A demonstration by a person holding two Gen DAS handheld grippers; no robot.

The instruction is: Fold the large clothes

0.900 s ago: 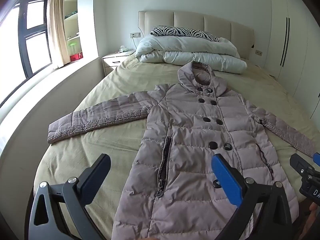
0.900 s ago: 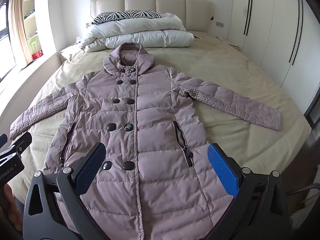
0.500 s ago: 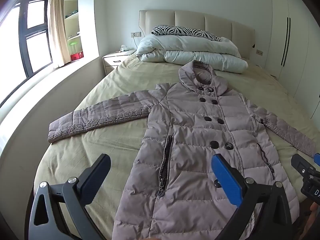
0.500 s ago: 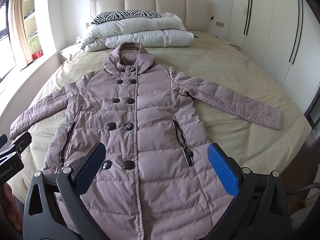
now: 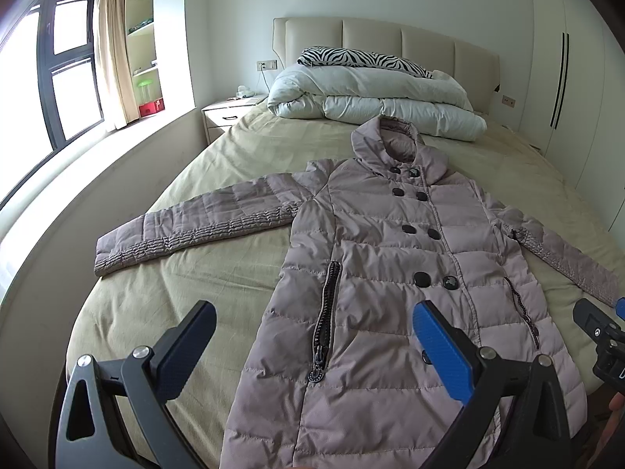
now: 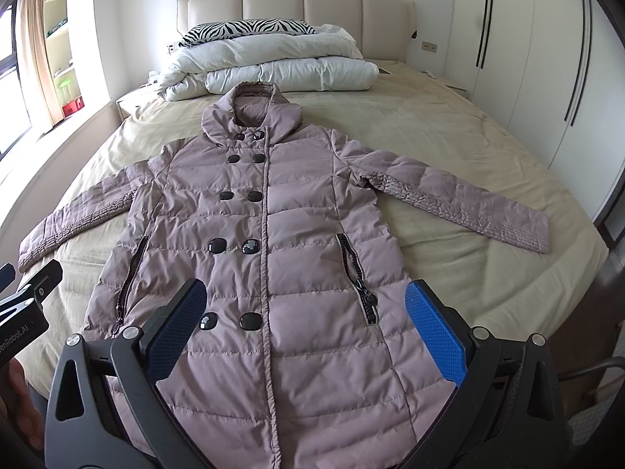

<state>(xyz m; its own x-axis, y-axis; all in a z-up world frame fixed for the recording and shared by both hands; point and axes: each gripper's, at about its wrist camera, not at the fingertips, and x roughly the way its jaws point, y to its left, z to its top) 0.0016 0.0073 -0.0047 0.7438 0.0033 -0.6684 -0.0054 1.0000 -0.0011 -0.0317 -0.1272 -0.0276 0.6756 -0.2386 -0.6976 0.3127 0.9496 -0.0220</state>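
Above the hem end of the coat, both claws hang w/ nothing in them. Left claw (image 5: 312, 346): jaws spread wide, tilted down at the coat's left half, clear of the fabric as far as I can tell. Right claw (image 6: 302, 324): same, wide apart, empty, aimed over the lower front w/ the bottom buttons between its fingers in view.

Coat (image 6: 265, 258) lies flat on the bed (image 6: 449, 148), front up, buttoned, hood toward the headboard, hem toward the claws. Left sleeve (image 5: 195, 226) stretched out sideways toward the window side; right sleeve (image 6: 461, 199) out toward the wardrobe side. Both sleeves straight, lying on the sheet, not across the body. Duvet (image 6: 281, 66) is bundled beyond the hood, just short of touching it or barely so, can't tell which.

Progress, my read: spread-out stage looks done, coat is smooth and centred. No fold made yet: sleeves not brought in, sides not turned, no hem-to-hood fold. So basically 0 folds, all of it left. Likely first step is a grab at a sleeve or a side edge, but nothing gripped yet.
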